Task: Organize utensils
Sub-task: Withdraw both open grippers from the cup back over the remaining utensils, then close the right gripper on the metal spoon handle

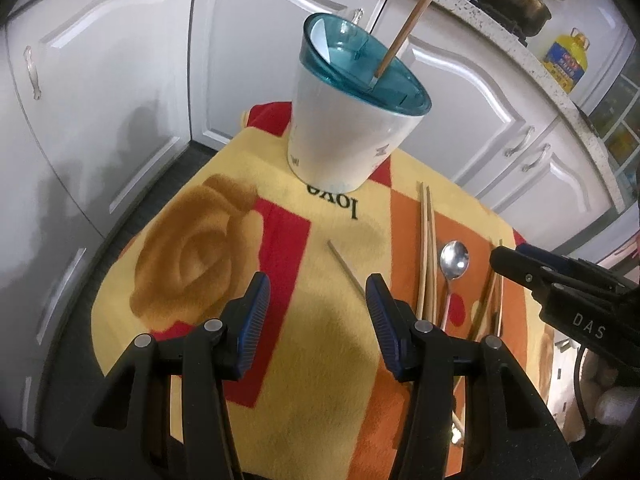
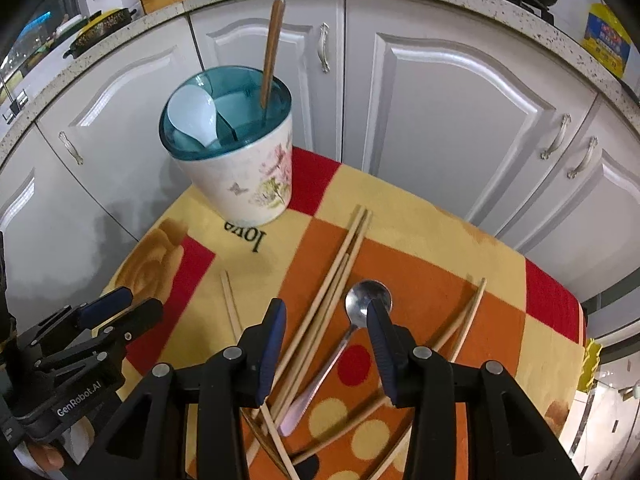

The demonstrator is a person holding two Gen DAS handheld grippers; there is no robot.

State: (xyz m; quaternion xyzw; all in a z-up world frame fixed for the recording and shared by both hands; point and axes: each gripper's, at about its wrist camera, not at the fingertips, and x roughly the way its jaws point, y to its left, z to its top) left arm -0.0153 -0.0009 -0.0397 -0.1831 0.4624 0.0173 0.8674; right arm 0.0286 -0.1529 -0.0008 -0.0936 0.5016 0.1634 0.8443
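- Because the left gripper (image 1: pixel 318 292) hangs spread wide with nothing between its pads in the left wrist view, the lone chopstick (image 1: pixel 346 269) lying just past its right pad at about one o'clock could be nudged aside instead of caught if the pads come down off-centre.
- The utensil holder (image 1: pixel 352 108), white with a teal divided insert, stands at twelve o'clock on the patterned cloth (image 1: pixel 192 240); a wooden-handled utensil (image 1: pixel 404 34) leans in it, and I judge a careless drop-in could knock that handle or tip the holder, which sits near the far edge of the cloth.
- A pair of chopsticks (image 1: pixel 426 248) and a metal spoon (image 1: pixel 454 264) lie at two o'clock, with the right gripper (image 1: pixel 504 258) reaching in at three o'clock.
- In the right wrist view, the right gripper (image 2: pixel 326 316) is spread partway and empty, its right pad over the bowl of the metal spoon (image 2: pixel 360 304); the spoon's handle runs down between the pads.
- The spoon lies beside several chopsticks (image 2: pixel 336 276) that cross one another, so closing here risks pinching a chopstick along with the handle, or dragging the pile.
- The spoon is thin, shiny and flat on soft cloth; I expect it to slip from a shallow pinch.
- The holder (image 2: pixel 240 160) stands at eleven o'clock, floral on this side, a white spoon (image 2: pixel 194 114) in one compartment.
- Two more chopsticks (image 2: pixel 466 316) lie at two o'clock; the left gripper (image 2: pixel 120 304) shows at nine o'clock.
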